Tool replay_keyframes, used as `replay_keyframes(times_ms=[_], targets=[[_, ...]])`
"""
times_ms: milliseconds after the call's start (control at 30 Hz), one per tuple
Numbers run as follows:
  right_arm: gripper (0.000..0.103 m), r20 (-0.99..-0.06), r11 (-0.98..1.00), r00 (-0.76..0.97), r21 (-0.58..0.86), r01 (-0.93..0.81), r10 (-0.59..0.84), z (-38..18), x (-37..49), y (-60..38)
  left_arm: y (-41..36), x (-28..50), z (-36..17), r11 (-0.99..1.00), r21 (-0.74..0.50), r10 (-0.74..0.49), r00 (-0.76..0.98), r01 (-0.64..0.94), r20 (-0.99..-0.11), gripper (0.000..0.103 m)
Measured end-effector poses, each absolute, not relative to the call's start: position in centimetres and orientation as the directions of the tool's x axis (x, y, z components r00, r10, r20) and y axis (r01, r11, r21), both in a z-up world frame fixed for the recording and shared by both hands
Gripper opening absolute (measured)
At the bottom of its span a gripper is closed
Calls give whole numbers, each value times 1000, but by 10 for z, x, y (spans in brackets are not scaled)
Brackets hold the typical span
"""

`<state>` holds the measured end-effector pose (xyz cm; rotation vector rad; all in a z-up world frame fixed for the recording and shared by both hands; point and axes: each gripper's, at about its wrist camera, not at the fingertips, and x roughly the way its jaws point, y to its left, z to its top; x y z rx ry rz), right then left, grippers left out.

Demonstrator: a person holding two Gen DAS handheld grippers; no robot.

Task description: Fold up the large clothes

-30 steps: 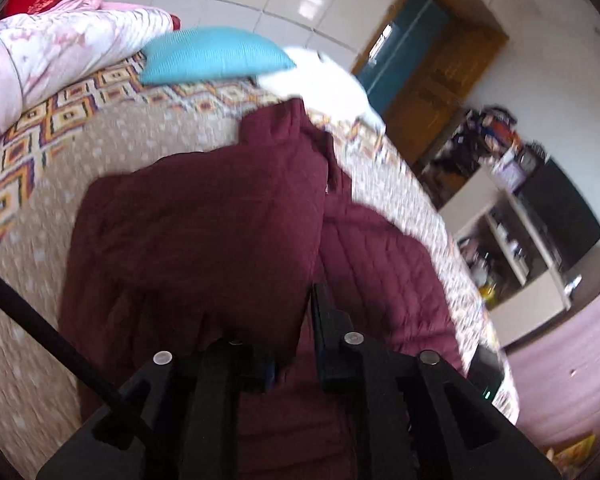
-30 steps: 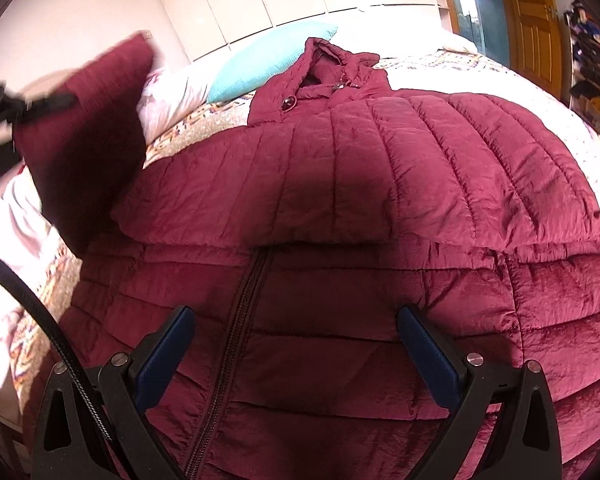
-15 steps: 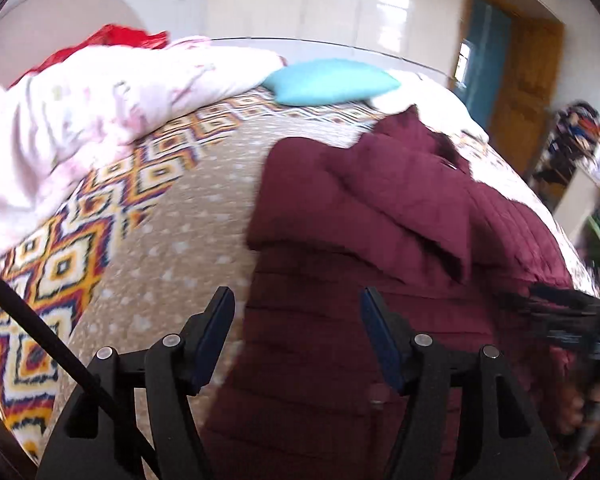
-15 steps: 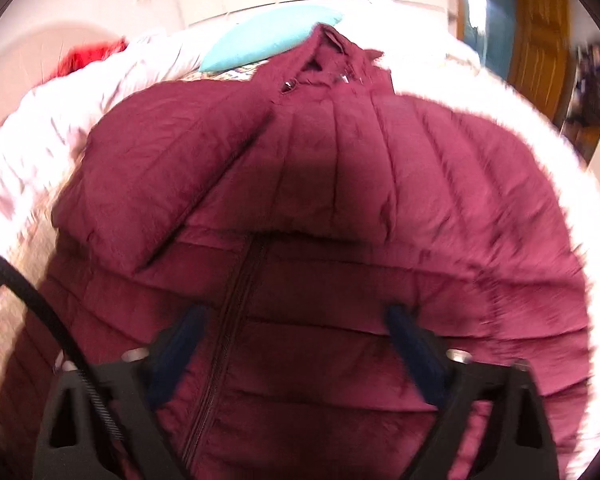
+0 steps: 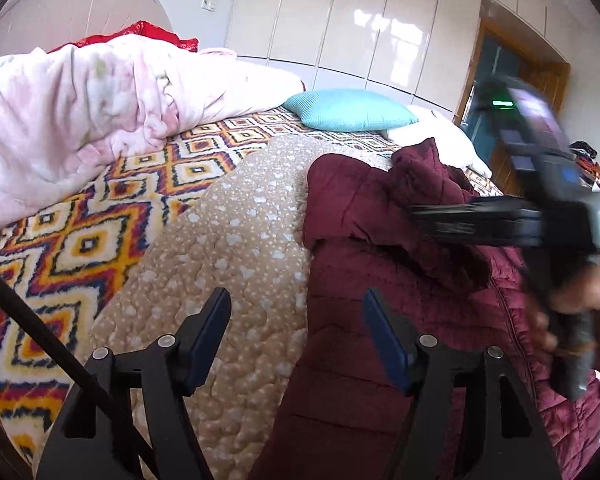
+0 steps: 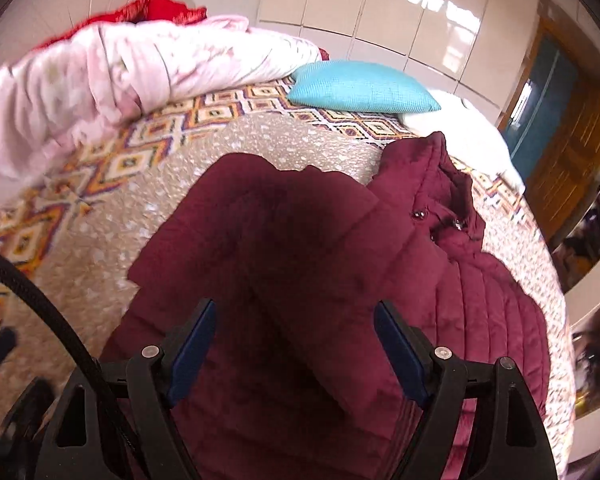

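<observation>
Nothing here holds anything but the bed [image 5: 236, 248], which carries it all: a pink quilt [image 5: 72, 120] at the upper left of my left view, a teal pillow [image 5: 352, 110] at top centre, and the maroon jacket [image 5: 380, 280] spread over the centre and right. Its sleeve is folded across the chest, its hood [image 6: 432, 168] points at the pillow. In my right view the jacket [image 6: 300, 280] fills the middle, with bare beige cover [image 6: 100, 248] open to its left and a thin strip of bed past its right edge. Left of the jacket in my left view the beige cover runs free to the patterned blanket [image 5: 80, 240]. My left gripper [image 5: 296, 340] has just been opening; its jaws stand apart over the jacket's left edge, gripping nothing. My right gripper [image 6: 294, 344] has narrowed a little but stands wide above the jacket, nothing between the pads. It shows blurred at the right of my left view [image 5: 540, 220], in my hand [image 5: 588, 296].
</observation>
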<state>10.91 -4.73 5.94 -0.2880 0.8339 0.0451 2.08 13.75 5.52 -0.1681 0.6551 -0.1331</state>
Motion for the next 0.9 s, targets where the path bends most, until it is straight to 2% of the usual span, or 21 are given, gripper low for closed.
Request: replay_keyframes(times_ms=[133,167,200,233,267,300,467,600,767,900], targets=[[84,-732,944,661,-312,-108,-166,40,141,-28,139,23,54,975,-211,-190,776,75,-602,68],[79,-732,936,654,-336,-100,-193,37,145,-26,140,23,54,974,-213,-191,773,74,-604,68],[47,-735,930,644,-355,-96,-214,35,149,-27,140,23,54,974,-214,-190,771,72,-608,68],[27,-746,925,624,-368,-94,-233,34,154,-28,142,24,53,975,-214,-186,770,65,-610,68],[16,-757,928,610,-361,-90,-235,36,156,-31,142,23,53,975,-213,-181,771,61,-611,68],[9,-760,939,611,-336,-77,-222,45,156,-39,144,23,54,975,-215,-180,772,57,-610,68],[6,-705,955,658,-284,82,-266,98,147,-119,148,22,57,969,-241,-191,776,51,-602,68],[6,-704,944,629,-217,250,-329,112,133,-206,144,25,55,968,-244,-203,764,62,-612,68],[6,-753,893,531,-166,419,-389,86,119,-293,134,28,50,972,-223,-204,747,76,-633,68],[7,-808,871,463,-118,476,-363,51,117,-323,127,31,45,978,-195,-188,737,78,-649,68]])
